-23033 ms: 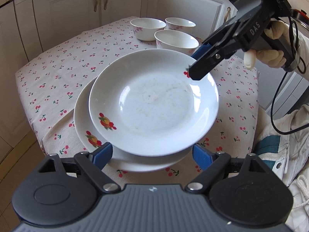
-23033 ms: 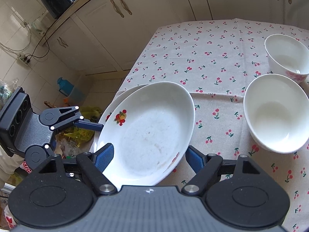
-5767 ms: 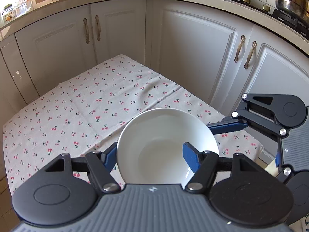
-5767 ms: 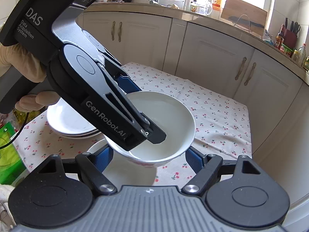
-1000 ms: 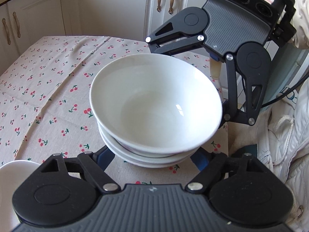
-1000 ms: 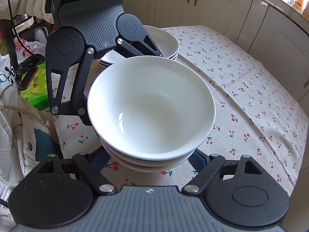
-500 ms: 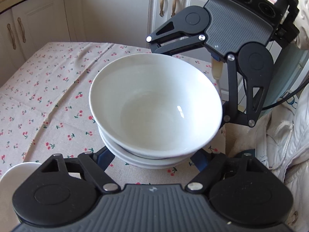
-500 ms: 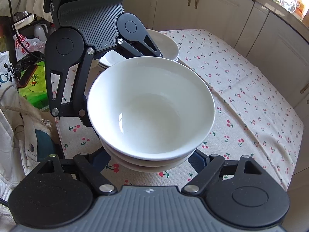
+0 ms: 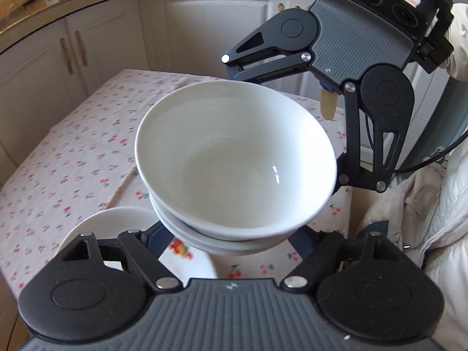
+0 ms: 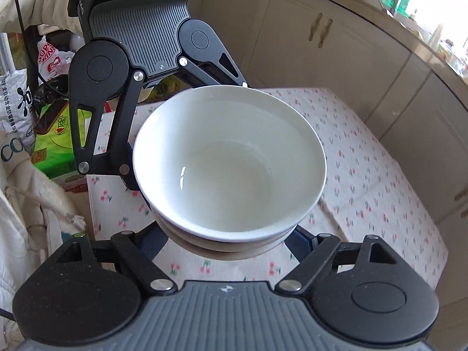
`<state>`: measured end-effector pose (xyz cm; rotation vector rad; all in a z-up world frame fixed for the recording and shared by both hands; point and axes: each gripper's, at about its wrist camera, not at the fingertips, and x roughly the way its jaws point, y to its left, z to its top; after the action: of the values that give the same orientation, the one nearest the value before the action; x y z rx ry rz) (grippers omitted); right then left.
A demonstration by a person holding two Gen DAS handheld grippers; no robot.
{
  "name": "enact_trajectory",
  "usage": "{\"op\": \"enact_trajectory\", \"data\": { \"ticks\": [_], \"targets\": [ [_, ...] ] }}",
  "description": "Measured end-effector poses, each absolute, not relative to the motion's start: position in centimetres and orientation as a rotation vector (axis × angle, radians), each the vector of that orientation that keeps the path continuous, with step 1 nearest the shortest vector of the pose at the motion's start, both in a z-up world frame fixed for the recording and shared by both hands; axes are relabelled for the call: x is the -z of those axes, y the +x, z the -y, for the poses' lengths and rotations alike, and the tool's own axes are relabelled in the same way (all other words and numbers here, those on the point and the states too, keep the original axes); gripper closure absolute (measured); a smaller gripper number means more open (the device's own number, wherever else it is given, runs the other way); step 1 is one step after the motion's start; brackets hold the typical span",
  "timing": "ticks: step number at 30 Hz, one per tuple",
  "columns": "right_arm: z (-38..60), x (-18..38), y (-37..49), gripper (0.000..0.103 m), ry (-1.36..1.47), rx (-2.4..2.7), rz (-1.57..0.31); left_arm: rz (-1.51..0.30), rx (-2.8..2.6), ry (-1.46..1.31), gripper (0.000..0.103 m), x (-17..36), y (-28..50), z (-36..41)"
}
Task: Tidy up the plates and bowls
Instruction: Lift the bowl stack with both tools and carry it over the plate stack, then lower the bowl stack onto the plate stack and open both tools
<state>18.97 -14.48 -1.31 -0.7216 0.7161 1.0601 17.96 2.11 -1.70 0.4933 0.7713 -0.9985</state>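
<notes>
We hold the stack of bowls (image 9: 234, 163) between us, off the cherry-print tablecloth (image 9: 73, 158). On the left, our left gripper (image 9: 231, 241) has its jaws partly spread, pressed against the stack's lower sides, above the plates (image 9: 96, 228) lying on the cloth. On the right, our right gripper (image 10: 228, 244) clasps the same stack from the opposite side, jaws likewise part-open around it.

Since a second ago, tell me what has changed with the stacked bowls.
The nested stack of white ceramic bowls has been lifted off the cherry-print tablecloth and now hangs partly over the white fruit-print plates. Unchanged: the left tongs and the right tongs clamp the stack from opposite sides, with the bowls nested as before.
</notes>
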Motion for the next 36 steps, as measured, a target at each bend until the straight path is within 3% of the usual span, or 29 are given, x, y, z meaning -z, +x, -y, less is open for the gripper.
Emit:
{"op": "enact_trajectory", "data": {
  "ticks": [18,36],
  "targets": [
    [5.3,3.0,23.1,0.014,-0.816,-1.176,-0.692,-0.798,0.844,0.427,0.02,3.4,20.2,-9.9],
    [4.2,4.6,24.6,0.014,-0.801,-1.203,-0.744,-0.843,0.84,0.386,0.02,5.1,21.9,-11.3]
  ]
}}
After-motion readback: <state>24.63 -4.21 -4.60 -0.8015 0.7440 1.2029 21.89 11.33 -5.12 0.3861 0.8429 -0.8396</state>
